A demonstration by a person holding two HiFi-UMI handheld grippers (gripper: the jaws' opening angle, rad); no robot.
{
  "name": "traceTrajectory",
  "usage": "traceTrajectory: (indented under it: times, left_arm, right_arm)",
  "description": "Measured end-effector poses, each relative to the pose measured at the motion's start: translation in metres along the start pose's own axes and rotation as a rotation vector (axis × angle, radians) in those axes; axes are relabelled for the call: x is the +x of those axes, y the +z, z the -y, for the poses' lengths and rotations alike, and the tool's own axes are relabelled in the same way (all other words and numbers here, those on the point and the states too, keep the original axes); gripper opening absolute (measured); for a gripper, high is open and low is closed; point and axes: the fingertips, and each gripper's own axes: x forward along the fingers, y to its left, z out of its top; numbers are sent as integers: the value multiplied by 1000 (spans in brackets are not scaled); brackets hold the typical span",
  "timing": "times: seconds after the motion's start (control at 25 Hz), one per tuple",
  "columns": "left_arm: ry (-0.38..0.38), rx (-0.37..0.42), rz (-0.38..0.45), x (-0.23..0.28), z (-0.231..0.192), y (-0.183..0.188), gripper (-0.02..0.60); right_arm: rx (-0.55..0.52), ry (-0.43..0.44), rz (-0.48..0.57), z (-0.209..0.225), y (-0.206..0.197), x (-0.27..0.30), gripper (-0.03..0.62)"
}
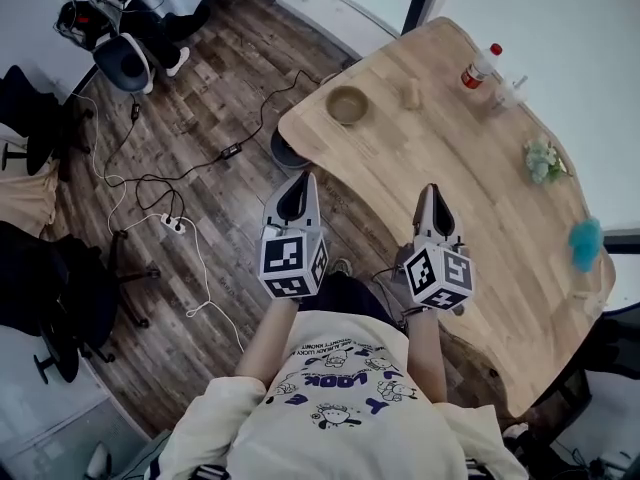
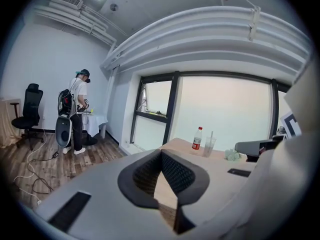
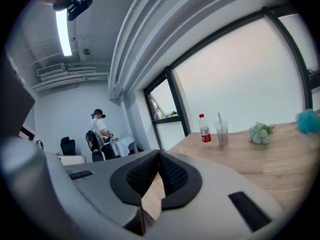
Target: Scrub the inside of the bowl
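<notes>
Wooden-looking bowl (image 1: 347,105) seems light, rigid, apt to slide: pinch its rim. Well short of the bowl, left tool (image 1: 297,196) and right tool (image 1: 434,208) are pressed together, empty.

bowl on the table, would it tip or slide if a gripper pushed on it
The bowl looks low and wide, so it probably won't tip easily. It sits loose on the smooth wooden table, nothing bracing it, so a sideways push would likely slide it. It looks rigid, so it should keep its shape.
</notes>
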Motion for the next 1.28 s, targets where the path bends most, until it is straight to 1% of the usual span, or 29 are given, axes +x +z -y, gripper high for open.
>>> traceTrajectory:
  times: [0.16, 0.4, 0.64, 0.84, 1.12, 1.2, 1.28]
  left_arm:
    - [18, -7, -17, 12, -8, 1, 28]
    - [19, -21, -49, 46, -17, 0, 29]
    - [-2, -32, -65, 97, -29, 10, 29]
    - [-30, -37, -103, 139, -38, 10, 29]
    - [-60, -36, -170, 191, -63, 13, 29]
    - [-68, -60, -198, 201, -69, 9, 29]
    - [-82, -120, -222, 209, -73, 3, 29]
  right_arm:
    - [8, 3, -25, 4, -3, 14, -5]
    - [4, -27, -34, 14, -1, 40, -5]
    - [2, -73, -25, 29, 9, 78, -3]
    - [23, -131, -31, 43, 9, 115, -3]
    - [19, -192, -65, 46, 9, 168, -4]
    - [21, -209, -80, 49, 6, 179, -3]
    - [22, -223, -95, 51, 3, 189, -3]
